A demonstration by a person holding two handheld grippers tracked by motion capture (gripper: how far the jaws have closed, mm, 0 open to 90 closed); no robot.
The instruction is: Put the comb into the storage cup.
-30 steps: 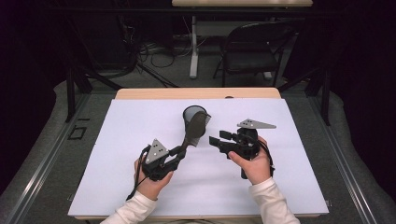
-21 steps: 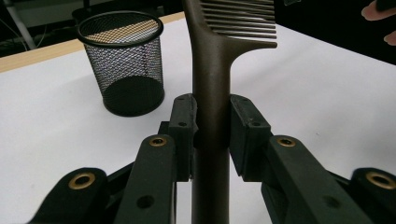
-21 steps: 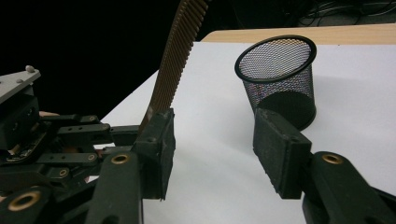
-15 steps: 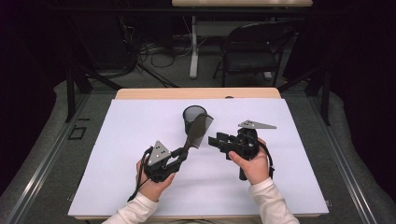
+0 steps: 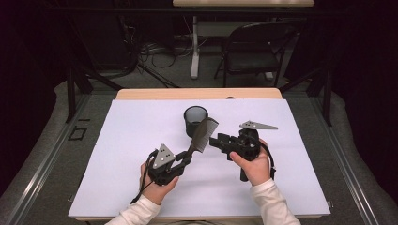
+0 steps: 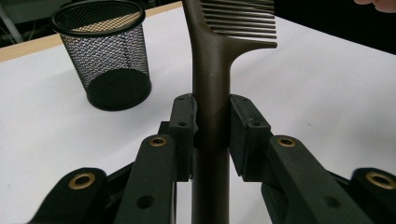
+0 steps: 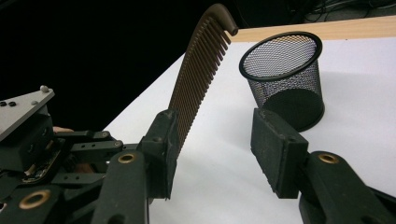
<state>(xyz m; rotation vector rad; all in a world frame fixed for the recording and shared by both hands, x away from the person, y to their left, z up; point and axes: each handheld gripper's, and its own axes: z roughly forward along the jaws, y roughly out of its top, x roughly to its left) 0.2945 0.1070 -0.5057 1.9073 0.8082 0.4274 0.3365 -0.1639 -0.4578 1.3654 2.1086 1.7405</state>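
the mesh cup (image 5: pixel 195 120) stands upright at twelve o'clock of my hands, empty inside. my left gripper (image 6: pixel 211 123) clamps the comb (image 6: pixel 212 88) by its handle, teeth up beside the cup; my right gripper (image 7: pixel 219 144) gapes open. a tilted comb could catch the rim and tip it.

The table (image 5: pixel 300 178) carries a white covering over most of its top; a bare strip of light wood (image 5: pixel 197 93) runs along the far edge. Grey floor (image 5: pixel 42 154) surrounds the table on all sides. Beyond the far edge stands a dark folding chair (image 5: pixel 251 51), near a white table leg (image 5: pixel 194 47). Black cables (image 5: pixel 150 49) lie on the floor at the far left. The surroundings are dark; light falls on the table top.
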